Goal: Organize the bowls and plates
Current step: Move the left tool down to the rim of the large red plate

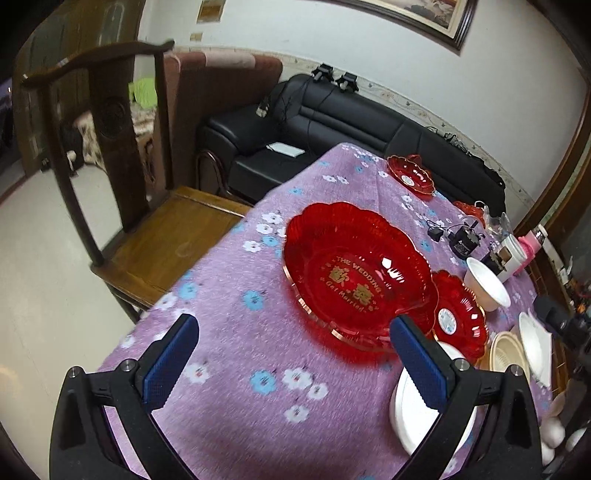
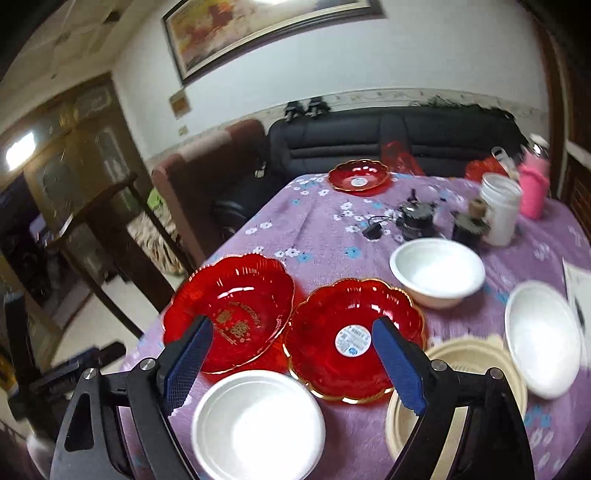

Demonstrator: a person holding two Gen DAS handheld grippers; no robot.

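Risk: large red dish [image 1: 356, 277] overlaps small red plate [image 1: 460, 314] mid-frame; lifting could drag it. Left gripper [image 1: 291, 363] and right gripper [image 2: 291, 363] jaws wide, empty.

White bowl [image 2: 258, 424] bottom-cropped, glare-blurred

Black leather sofa [image 1: 332, 122], wooden chair [image 1: 122, 177], white wall [image 2: 424, 55], framed painting [image 2: 258, 29]

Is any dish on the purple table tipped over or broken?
None looks broken. One white bowl looks tipped, its mouth facing sideways in the left wrist view, though fisheye bending may exaggerate that. The red dishes sit flat.
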